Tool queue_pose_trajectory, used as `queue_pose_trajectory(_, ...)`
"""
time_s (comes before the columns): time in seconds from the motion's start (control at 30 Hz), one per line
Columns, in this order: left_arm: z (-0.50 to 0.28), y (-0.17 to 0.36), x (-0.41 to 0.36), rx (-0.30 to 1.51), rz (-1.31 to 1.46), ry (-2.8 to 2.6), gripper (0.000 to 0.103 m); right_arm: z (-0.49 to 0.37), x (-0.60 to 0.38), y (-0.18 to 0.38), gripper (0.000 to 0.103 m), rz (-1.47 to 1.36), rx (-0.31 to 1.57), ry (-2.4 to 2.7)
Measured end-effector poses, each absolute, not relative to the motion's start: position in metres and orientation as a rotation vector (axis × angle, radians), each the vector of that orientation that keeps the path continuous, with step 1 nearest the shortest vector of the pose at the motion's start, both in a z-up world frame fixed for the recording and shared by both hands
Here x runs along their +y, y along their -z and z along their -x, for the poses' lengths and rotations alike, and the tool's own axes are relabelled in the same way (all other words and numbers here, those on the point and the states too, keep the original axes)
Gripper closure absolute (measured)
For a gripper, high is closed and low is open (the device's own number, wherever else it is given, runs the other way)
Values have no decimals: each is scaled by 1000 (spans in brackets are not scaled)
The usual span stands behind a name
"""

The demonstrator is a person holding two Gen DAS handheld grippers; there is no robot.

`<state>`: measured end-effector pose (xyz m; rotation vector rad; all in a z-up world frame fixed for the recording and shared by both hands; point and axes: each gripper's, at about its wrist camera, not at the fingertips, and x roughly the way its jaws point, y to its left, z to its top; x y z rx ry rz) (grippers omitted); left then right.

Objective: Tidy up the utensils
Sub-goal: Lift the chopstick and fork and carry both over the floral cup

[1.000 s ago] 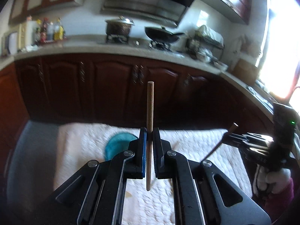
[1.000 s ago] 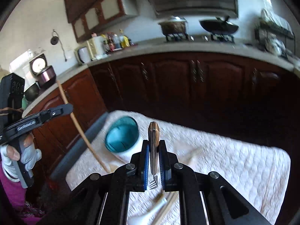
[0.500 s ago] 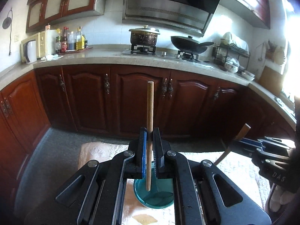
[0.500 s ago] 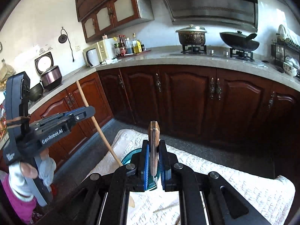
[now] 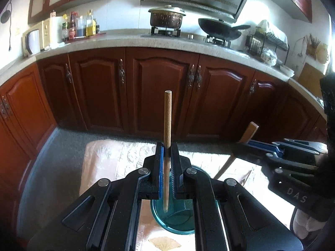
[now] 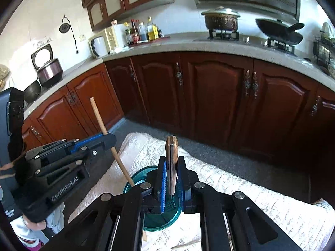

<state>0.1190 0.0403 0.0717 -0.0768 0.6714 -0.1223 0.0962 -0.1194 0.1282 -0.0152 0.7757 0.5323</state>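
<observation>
Utensils, wooden stick (image 5: 167, 123) and fork (image 6: 171, 167), clenched in "GenRobot.AI"-marked gripper jaws over teal cup (image 5: 178, 221)

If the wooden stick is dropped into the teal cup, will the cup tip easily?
Possibly. The cup looks like thin, see-through plastic, so it is probably light. It stands on a soft quilted cloth, not a firm base. The stick is long, so it would likely lean on the rim and lever the cup sideways.

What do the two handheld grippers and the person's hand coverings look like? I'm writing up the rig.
Both grippers are matte black linkages with silver pivot bolts and blue-lined jaws. The left gripper reads "GenRobot.AI" in white; the right gripper shows "DAS". A pale glove and a striped cuff show below the left gripper.
</observation>
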Motion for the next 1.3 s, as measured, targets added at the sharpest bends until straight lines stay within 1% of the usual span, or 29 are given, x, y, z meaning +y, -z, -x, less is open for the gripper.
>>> queue_pose_trajectory(0.23,-122,-62,42,696,88,123,98,-104,-111,-107,94,27,823,-547)
queue_pose_trajectory(0.83,-128,-55,40,716,95,127,98,-109,-103,-96,94,28,855,-564)
queue_pose_trajectory(1.3,-136,-35,43,768,112,117,98,-124,-105,-77,94,-6,905,-555)
